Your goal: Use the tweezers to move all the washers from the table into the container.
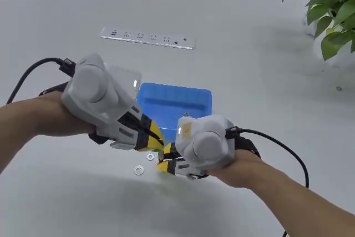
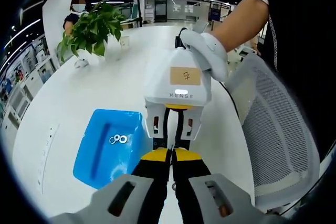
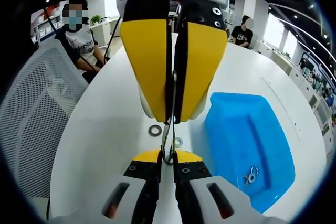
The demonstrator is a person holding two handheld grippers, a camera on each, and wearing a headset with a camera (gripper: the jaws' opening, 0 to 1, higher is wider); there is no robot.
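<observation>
White table [image 1: 249,43], tweezers [image 3: 169,132] pinched between two grippers over loose washers [image 3: 155,130].
Left gripper [image 1: 158,144] and right gripper [image 1: 165,165] meet tip to tip at the near side, each with jaws drawn narrow onto the tweezers. The container [image 1: 175,98] sits just beyond, with some washers inside. Two washers lie on the table under the tips. Best to settle the hold in one gripper, keep the tines pointing down, and take the nearer washer by its edge before lifting over the wall.
</observation>
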